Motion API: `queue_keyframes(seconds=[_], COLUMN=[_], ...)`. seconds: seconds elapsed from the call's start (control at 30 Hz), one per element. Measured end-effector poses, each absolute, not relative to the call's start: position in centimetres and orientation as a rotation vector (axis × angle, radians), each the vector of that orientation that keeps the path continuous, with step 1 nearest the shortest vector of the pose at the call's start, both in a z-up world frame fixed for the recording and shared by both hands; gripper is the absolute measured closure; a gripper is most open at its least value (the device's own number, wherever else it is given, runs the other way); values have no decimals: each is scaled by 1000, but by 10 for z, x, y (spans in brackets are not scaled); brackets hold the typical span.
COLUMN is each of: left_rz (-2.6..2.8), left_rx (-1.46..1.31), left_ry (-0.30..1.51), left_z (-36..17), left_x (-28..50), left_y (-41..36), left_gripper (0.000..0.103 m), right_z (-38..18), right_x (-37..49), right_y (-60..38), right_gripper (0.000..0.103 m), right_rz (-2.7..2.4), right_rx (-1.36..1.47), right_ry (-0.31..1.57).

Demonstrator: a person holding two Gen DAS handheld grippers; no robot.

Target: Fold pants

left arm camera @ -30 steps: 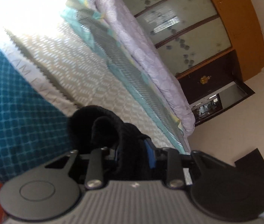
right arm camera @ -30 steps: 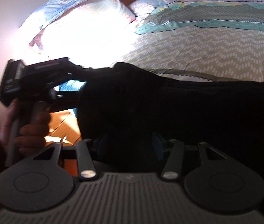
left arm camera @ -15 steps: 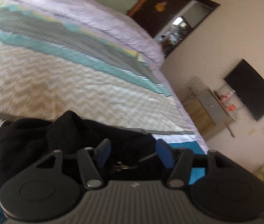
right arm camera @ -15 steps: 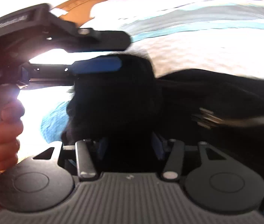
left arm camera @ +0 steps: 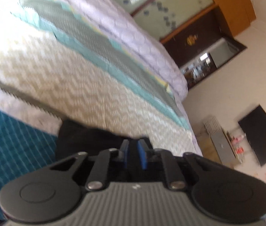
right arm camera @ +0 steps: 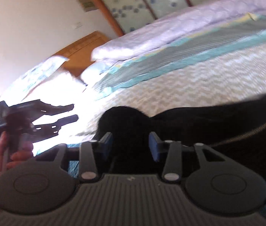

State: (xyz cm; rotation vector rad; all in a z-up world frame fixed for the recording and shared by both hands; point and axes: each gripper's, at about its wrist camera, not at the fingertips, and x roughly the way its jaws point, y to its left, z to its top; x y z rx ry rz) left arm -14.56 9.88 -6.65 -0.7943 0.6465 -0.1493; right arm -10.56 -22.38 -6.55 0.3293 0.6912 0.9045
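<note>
The black pants (right arm camera: 208, 130) lie on the bed, with a metal zipper (right arm camera: 249, 131) showing at the right. In the left wrist view a black edge of the pants (left arm camera: 87, 137) lies just ahead of the fingers. My left gripper (left arm camera: 133, 150) has its blue pads nearly together with nothing between them. It also shows in the right wrist view (right arm camera: 72, 114), held in a hand, apart from the pants. My right gripper (right arm camera: 131, 145) is open over the pants' left end; no cloth is pinched between its pads.
The bed (left arm camera: 67, 86) has a chevron cover, a teal patterned sheet (left arm camera: 10, 150) near me and a lilac quilt (left arm camera: 133, 32) at the far side. A wardrobe (left arm camera: 170, 5), a wall TV (left arm camera: 261, 135) and a wooden headboard (right arm camera: 84, 47) surround it.
My left gripper has let go of the pants, pulled away and closed its fingers. My right gripper has opened and released the cloth. The pants now rest on the bed.
</note>
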Motion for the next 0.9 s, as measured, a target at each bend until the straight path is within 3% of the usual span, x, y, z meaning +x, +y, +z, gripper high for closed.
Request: queue_keyframes(seconds=[0.07, 0.17, 0.23, 0.43, 0.53, 0.6, 0.67, 0.83, 0.9], left_rz=[-186, -226, -201, -201, -265, -290, -303, -223, -245], left_rx=[-775, -662, -527, -616, -695, -724, -718, -649, -705], left_ry=[727, 873, 868, 936, 872, 790, 776, 1043, 1005], left_z=[-90, -126, -131, -120, -96, -79, -74, -137, -143], left_x=[-125, -93, -84, -78, -80, -82, -75, -46, -49], left_y=[82, 46, 25, 35, 45, 48, 43, 15, 20], left_gripper=[95, 100, 98, 98, 99, 99, 98, 97, 97], right_z=[-74, -119, -134, -83, -82, -93, -109, -150, -159], right_x=[-110, -92, -85, -98, -86, -76, -65, -45, -50], right_y=[-206, -192, -214, -286, -337, -367, -392, -412, -410], right_gripper=[75, 81, 82, 75, 63, 56, 56, 53, 51], right_rz=[937, 785, 773, 714, 491, 337, 243, 214, 235], right_rx=[252, 149, 316, 391, 416, 467, 544, 713, 740], right_ry=[721, 933, 977, 742, 677, 685, 709, 817, 836])
